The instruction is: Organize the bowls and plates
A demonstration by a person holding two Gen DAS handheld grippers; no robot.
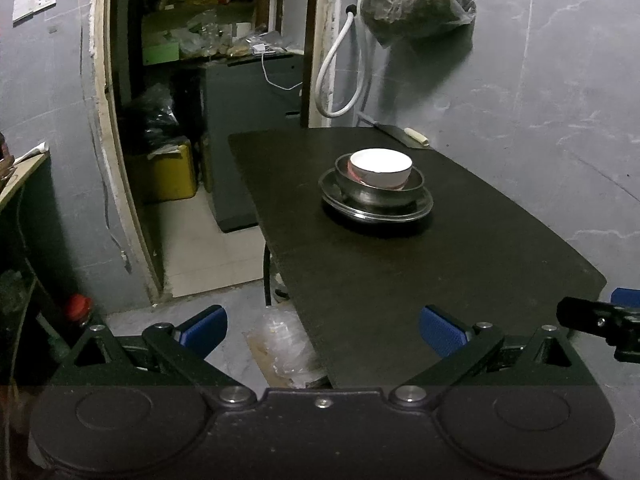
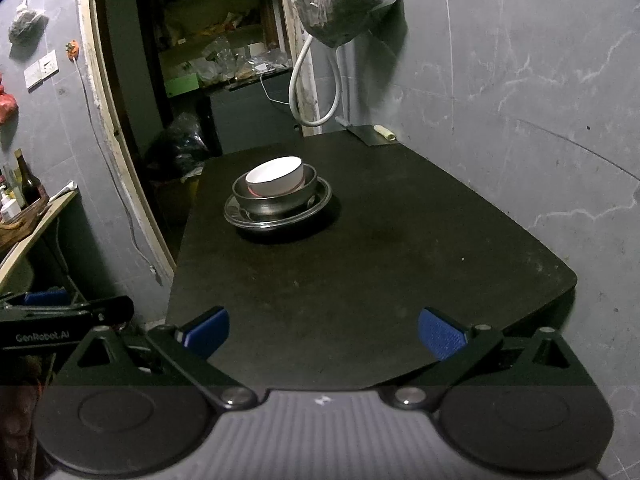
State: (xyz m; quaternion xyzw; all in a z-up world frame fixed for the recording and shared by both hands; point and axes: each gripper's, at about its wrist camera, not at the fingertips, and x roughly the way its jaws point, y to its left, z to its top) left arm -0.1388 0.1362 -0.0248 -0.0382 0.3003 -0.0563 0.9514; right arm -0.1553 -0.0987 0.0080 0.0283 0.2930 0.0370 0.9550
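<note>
Both tools hang back at the near edge of the dark table [image 2: 400, 240], and the dishes sit well out ahead of them. The left gripper [image 1: 323, 332] has its blue pads spread wide with nothing between them; the right gripper [image 2: 323, 332] is the same, jaws apart and empty. Out toward the far middle of the table is the stack: a white bowl [image 2: 276, 181] nested in a metal bowl [image 2: 276, 200], which sits on a metal plate [image 2: 276, 216]. From the right camera the white bowl looks tilted in its nest, not seated flat. That's the danger as I read it: nudge or pinch that rim off-centre and the bowl could rock out, or slide the whole pile across the smooth top. A cleaver [image 1: 400, 136] lies at the far edge, well clear.
</note>
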